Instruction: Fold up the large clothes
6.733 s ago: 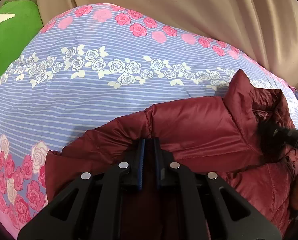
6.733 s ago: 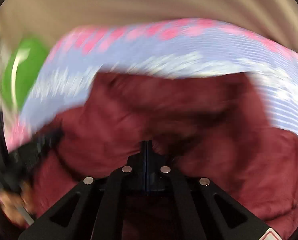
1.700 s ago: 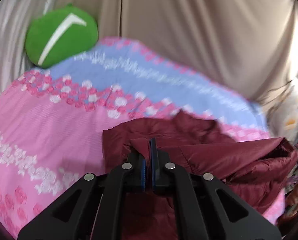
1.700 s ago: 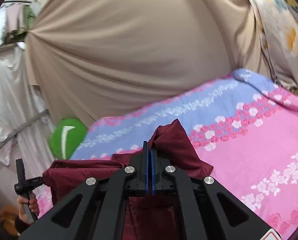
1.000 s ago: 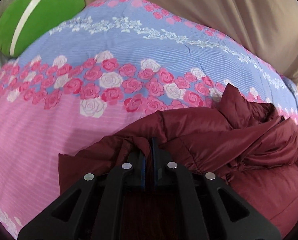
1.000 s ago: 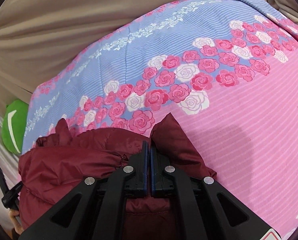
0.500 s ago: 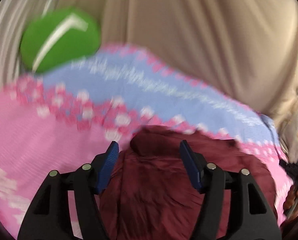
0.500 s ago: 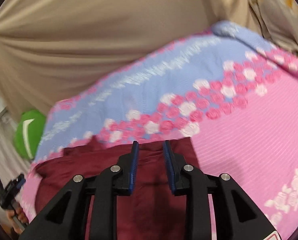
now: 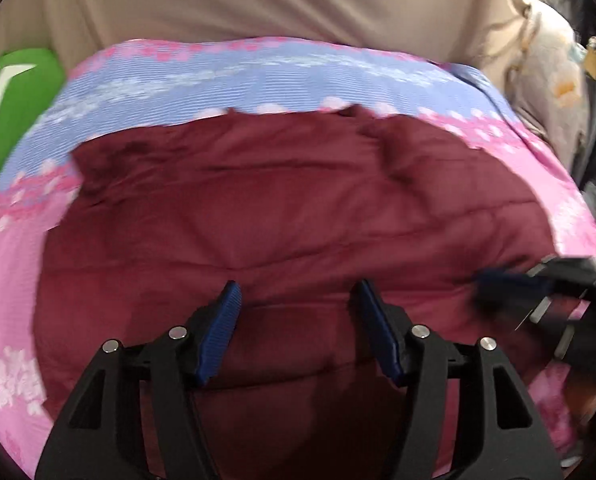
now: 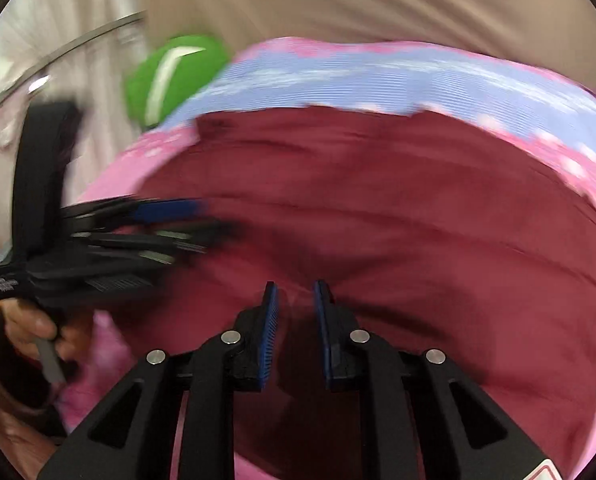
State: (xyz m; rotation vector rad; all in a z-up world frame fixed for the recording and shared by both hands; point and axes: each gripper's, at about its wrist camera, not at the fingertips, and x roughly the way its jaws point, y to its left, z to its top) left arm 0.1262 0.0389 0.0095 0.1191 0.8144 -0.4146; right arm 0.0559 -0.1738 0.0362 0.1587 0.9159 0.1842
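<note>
Jacket (image 9: 289,208), maroon & quilted, lies spread fairly flat on the bed, over a floral sheet (image 9: 257,76) w/ pink and blue-purple bands. Its far edge sits about where the blue band starts; pink sheet shows to both sides. Some creases near the far right corner in the left wrist view.

Left gripper (image 9: 298,296): jaws wide apart, blue pads (image 9: 221,332) bare, nothing held. It hovers just over the near-middle of the jacket; can't tell if the tips touch the fabric. In the right wrist view it comes in from the left edge (image 10: 185,220), blurred, a hand (image 10: 25,332) on its handle.

Right gripper (image 10: 293,292): jaws partly apart, narrower gap than the left, nothing between the pads (image 10: 267,336). Also over the jacket's near part. In the left wrist view it shows at the right edge (image 9: 538,280), blurred, over the jacket's right side.

Green cushion (image 10: 173,76) w/ a white stripe sits at the bed's far left corner, against a beige curtain (image 9: 281,0) running behind the bed. Pale floral fabric (image 9: 554,80) bunched at far right. Both views motion-blurred, so fine detail is unclear.
</note>
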